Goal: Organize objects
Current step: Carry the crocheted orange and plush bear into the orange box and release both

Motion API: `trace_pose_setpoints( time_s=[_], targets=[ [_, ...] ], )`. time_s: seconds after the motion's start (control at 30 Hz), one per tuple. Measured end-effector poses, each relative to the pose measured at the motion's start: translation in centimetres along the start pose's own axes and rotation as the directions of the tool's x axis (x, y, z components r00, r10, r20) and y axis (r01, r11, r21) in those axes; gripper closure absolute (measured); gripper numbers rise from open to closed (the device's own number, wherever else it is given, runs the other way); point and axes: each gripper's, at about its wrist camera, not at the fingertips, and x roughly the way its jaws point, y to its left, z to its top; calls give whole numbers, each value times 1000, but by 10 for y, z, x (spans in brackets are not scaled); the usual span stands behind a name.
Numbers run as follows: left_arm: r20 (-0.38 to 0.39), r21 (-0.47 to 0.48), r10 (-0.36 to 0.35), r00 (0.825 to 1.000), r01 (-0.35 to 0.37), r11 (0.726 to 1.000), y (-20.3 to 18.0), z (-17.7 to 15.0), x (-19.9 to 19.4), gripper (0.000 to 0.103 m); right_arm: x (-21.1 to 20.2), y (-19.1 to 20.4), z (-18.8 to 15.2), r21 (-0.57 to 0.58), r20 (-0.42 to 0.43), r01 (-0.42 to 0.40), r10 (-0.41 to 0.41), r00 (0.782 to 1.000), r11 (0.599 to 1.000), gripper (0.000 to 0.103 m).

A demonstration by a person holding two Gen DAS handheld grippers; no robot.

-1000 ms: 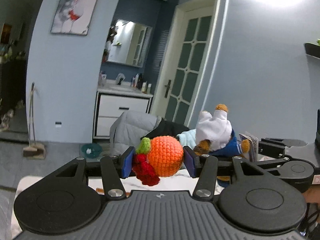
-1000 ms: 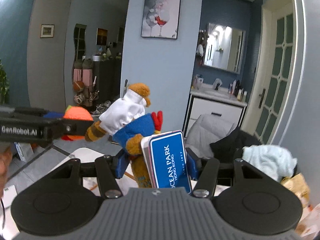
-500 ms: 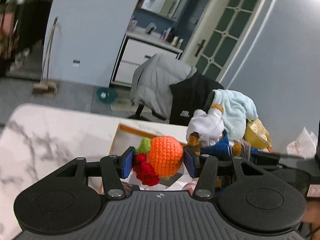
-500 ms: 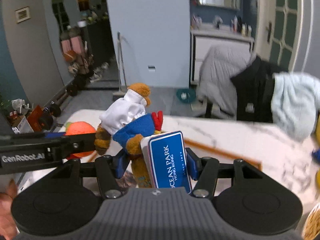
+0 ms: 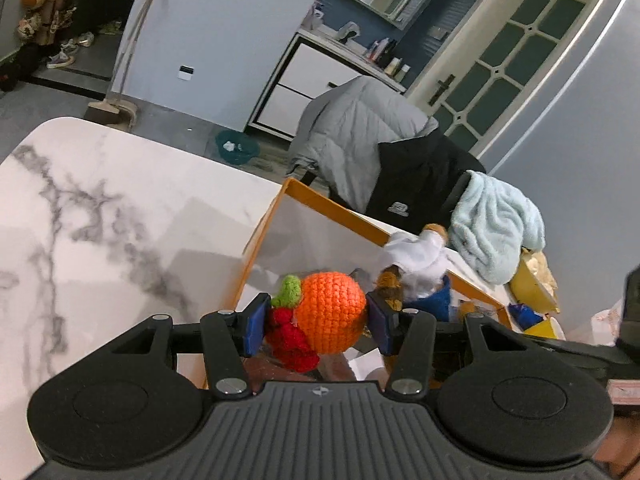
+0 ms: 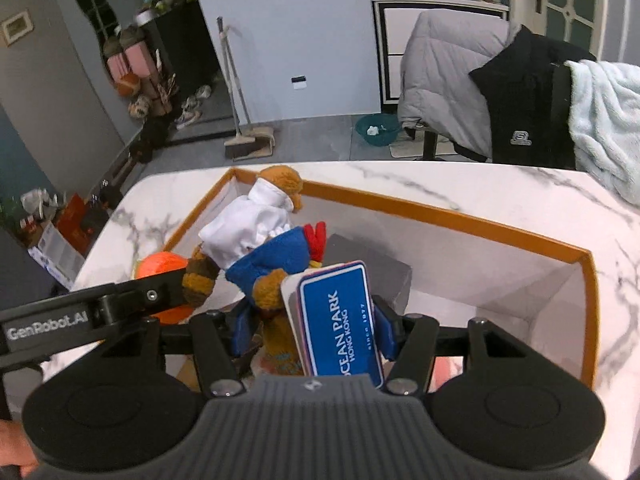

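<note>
My left gripper [image 5: 316,322] is shut on a crocheted orange [image 5: 330,312] that has a green leaf and red bits. It hangs over the left end of a white box with an orange rim [image 5: 340,210]. My right gripper [image 6: 314,328] holds a plush toy [image 6: 260,232] in white and blue, with its blue Ocean Park tag [image 6: 340,316] between the pads. Its jaws are opening, but the pads still touch toy and tag. The toy hangs inside the box rim [image 6: 440,212], above a grey block [image 6: 372,268]. The crocheted orange [image 6: 160,264] shows just left of the toy.
The box stands on a marble table [image 5: 80,220]. Behind the table is a chair draped with a grey jacket [image 5: 360,128] and a black one. A light blue towel [image 5: 496,224] and yellow packets [image 5: 532,288] lie at the right. A broom [image 6: 240,120] leans on the far wall.
Both grippers have come down and tipped forward, from facing the room to hanging over the table and the box. Each still carries its toy.
</note>
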Motion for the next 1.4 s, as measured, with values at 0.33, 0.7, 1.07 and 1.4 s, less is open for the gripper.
trace_pose_setpoints(
  time_s=[0.33,0.7,1.07,1.4],
  targets=[
    [20,-21,-28,999,29,999,-11,1,9,23,-2,-7,0,-11,23,13,-12,1000,1000,31],
    [19,-18,-33,999,34,999,-20,-3,4,21,-16,-11,-6,-9,38,-10,10,999,1000,32],
    [21,78,-17,1000,16,997,-49,-11,-15,21,-44,-20,-22,16,76,-29,27,997,999,32],
    [23,199,-16,1000,11,980,-82,-31,-43,20,-72,-27,-49,39,103,-36,32,994,999,31]
  ],
)
